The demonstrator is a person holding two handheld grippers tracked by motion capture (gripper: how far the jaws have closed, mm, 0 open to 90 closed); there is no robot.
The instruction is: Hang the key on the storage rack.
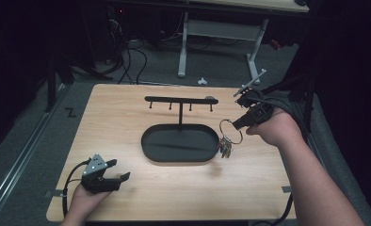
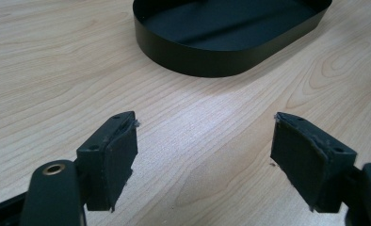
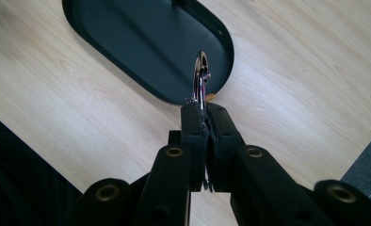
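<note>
Two grippers share a wooden tabletop (image 1: 127, 122) in the high view. Our left gripper (image 1: 120, 170) rests near the front left corner with its jaws spread wide and nothing between them. Our right gripper (image 1: 238, 123) hangs off the right end of a black key stand (image 1: 180, 100), a crossbar with small hooks on a post rising from an oval tray (image 1: 148, 141). It is clamped on a large key ring (image 1: 230, 132), and the bunch of keys (image 1: 225, 148) dangles just beside the tray's right end, above the wood.

Going by that stand, we judge the step in hand to be hanging the ring on a hook. To do it well we should lift until the ring clears the bar, turn the loop square to the nearest hook, and let the keys stop swinging before sliding it on.

From the left gripper view we see the padded fingers (image 2: 120, 155) far apart over bare wood, with the tray wall (image 2: 207, 63) ahead; this confirms the left gripper is empty, though the hooks lie outside this picture.

Through the right gripper view the jaws are pressed together on the ring (image 3: 201, 77), seen edge-on above the tray's rounded end (image 3: 223, 52). That shows the pinch itself, which the high view leaves tiny, while the high view alone gives us the bar's height.
</note>
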